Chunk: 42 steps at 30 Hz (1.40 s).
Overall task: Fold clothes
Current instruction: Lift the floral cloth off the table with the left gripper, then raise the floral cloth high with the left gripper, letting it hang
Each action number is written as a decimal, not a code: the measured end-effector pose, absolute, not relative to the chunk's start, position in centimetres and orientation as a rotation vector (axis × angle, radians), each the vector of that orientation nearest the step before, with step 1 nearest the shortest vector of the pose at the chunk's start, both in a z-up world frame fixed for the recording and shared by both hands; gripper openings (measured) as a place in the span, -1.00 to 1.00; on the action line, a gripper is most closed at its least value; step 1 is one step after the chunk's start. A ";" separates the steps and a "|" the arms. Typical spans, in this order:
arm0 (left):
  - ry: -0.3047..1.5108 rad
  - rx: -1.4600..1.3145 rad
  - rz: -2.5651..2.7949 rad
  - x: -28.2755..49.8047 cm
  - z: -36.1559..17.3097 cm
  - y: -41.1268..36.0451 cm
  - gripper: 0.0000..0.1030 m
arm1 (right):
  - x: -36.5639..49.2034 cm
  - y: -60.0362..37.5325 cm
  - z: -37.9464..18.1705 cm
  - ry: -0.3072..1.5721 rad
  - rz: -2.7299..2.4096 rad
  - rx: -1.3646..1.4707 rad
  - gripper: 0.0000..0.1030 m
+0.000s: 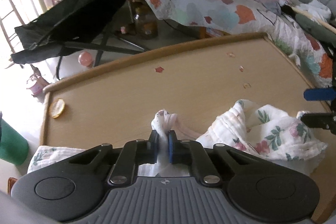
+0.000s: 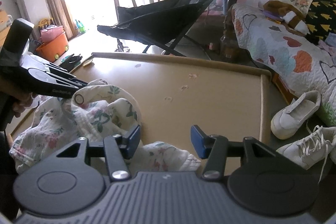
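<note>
A white floral cloth garment [image 1: 262, 131] lies crumpled on the tan wooden table [image 1: 168, 85]. My left gripper [image 1: 162, 140] is shut on a bunched edge of the garment, which pokes up between its blue pads. In the right wrist view the garment [image 2: 84, 117] lies at the table's [image 2: 199, 98] near left, and the left gripper [image 2: 84, 85] shows pinching its top edge. My right gripper [image 2: 166, 140] is open and empty, just above the garment's near edge. Its fingertips [image 1: 319, 93] show at the right edge of the left wrist view.
A black folding chair [image 2: 168, 14] stands beyond the table. A quilted sofa [image 2: 283, 45] with cushions runs along the right. White sneakers [image 2: 294, 114] lie on the floor at the table's right. A yellow scrap [image 1: 56, 107] lies at the far left corner.
</note>
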<state>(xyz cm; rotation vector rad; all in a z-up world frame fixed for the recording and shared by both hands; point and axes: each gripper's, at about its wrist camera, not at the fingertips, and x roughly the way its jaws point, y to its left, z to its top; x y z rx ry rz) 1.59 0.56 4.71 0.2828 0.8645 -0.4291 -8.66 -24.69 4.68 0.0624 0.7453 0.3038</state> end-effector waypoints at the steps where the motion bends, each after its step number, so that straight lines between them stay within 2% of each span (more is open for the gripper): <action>1: 0.853 0.274 -0.418 1.5 5.0 0.7 -0.83 | -8.7 -24.7 4.7 0.746 0.305 0.063 0.04; 25: 0.612 0.163 -0.427 -2.5 13.7 0.1 -0.83 | -9.9 -23.4 5.4 0.721 0.456 0.109 0.00; 31: 0.593 0.138 -0.432 -3.6 14.1 0.5 -0.83 | -9.5 -21.5 5.2 0.747 0.500 0.083 -0.32; 33: 0.587 0.127 -0.432 -4.0 14.2 0.7 -0.83 | -9.2 -21.0 4.8 0.766 0.493 0.073 -0.66; 36: 0.579 0.101 -0.428 -4.4 14.3 1.1 -0.83 | -8.7 -20.9 4.3 0.802 0.466 0.077 -0.94; 42: 0.559 0.069 -0.420 -5.0 14.5 1.6 -0.83 | -9.8 -20.9 4.4 0.817 0.473 0.078 -0.99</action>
